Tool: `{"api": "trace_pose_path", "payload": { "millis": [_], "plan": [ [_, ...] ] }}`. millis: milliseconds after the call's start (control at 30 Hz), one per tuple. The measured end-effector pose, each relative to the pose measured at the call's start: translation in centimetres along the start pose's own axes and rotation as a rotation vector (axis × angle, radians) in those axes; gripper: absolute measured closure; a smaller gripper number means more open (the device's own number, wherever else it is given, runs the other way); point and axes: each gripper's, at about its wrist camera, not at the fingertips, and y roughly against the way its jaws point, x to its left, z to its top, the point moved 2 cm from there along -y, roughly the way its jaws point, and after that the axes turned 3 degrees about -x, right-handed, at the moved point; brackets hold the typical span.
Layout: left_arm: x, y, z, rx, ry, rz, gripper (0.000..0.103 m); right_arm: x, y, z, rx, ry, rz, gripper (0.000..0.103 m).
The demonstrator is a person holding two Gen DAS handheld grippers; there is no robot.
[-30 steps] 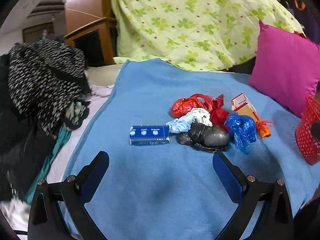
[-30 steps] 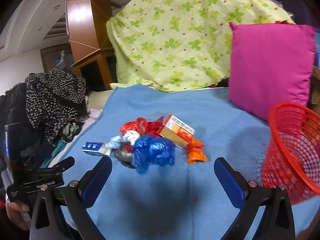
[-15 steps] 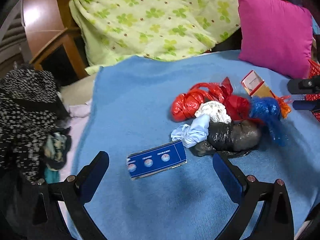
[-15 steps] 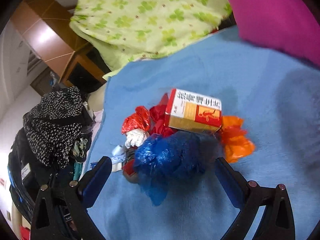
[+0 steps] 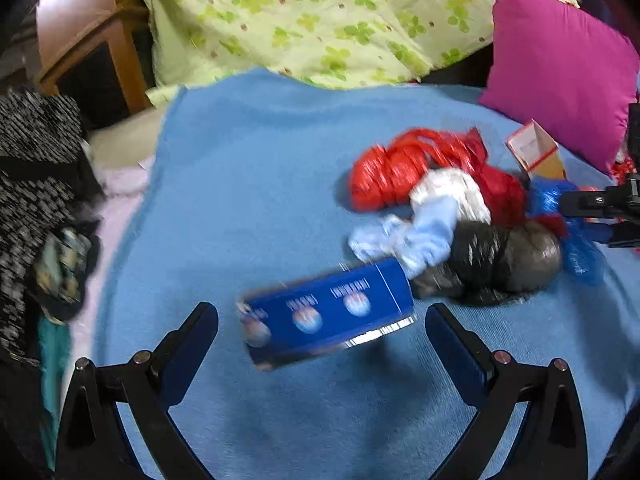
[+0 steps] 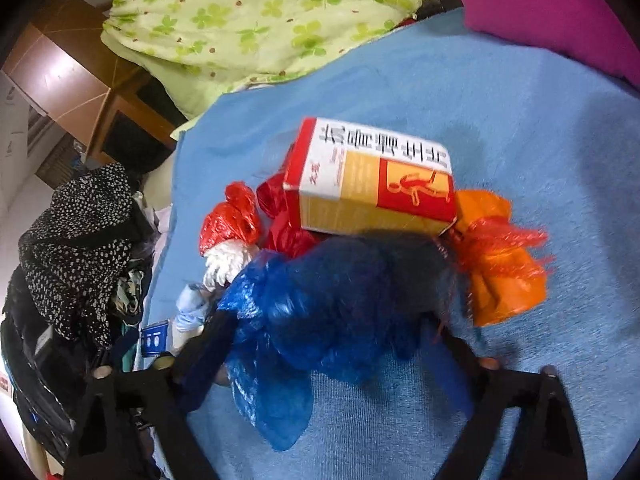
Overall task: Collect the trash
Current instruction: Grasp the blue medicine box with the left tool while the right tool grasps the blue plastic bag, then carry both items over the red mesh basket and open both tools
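A pile of trash lies on the blue blanket (image 5: 260, 184). In the left wrist view a flat blue box (image 5: 326, 316) lies between the fingers of my open left gripper (image 5: 322, 336). Behind it are a pale blue bag (image 5: 416, 232), a black bag (image 5: 504, 256), a white bag (image 5: 452, 188) and a red bag (image 5: 396, 168). In the right wrist view my open right gripper (image 6: 328, 344) straddles a crumpled blue bag (image 6: 340, 300). Behind it lie a red, white and yellow carton (image 6: 372, 180) and an orange bag (image 6: 500, 264).
A pink cushion (image 5: 560, 64) and a green flowered quilt (image 5: 320, 12) lie at the back of the blanket. Dark speckled clothes (image 5: 36, 184) are heaped at the left edge. A wooden cabinet (image 5: 92, 40) stands at the back left.
Both grippers have moved forward and down onto the pile. The blue box now sits between the left fingers and the blue bag between the right fingers. The red basket has left view.
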Motion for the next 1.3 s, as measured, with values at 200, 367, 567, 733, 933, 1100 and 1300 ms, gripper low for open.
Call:
{"api": "trace_pose_path", "payload": {
  "millis": [200,367,567,733,933,1100,1300],
  "plan": [
    [-0.8,1.0,-1.2,0.007,0.038,-0.167,0.000,0.3,0.8,0.0,-0.035,0.042,-0.026,0.045],
    [-2.6,4.9,-1.0,-0.084,0.010,-0.352,0.000,-0.4,2.2,0.4,-0.064,0.042,-0.035,0.046],
    [-2.8,6.6,-0.5,-0.144,-0.048,-0.259,0.000,-1.5,3.7,0.9,-0.088,0.018,-0.027,0.046],
    [-1.7,3.7,-0.1,-0.072,0.015,-0.184,0.000,-1.6,4.4,1.2,-0.095,0.022,-0.013,0.046],
    [-3.6,1.2,-0.7,-0.024,-0.067,-0.087,0.008,-1.7,5.5,1.3,-0.108,0.042,-0.014,0.046],
    [-2.8,-0.1,-1.0,0.047,-0.016,-0.070,0.055,-1.5,7.2,1.2,-0.142,0.091,-0.020,0.046],
    [-2.3,3.1,0.0,-0.051,0.055,-0.087,0.068,-1.2,11.7,1.4,-0.262,0.168,0.002,0.046]
  ]
}}
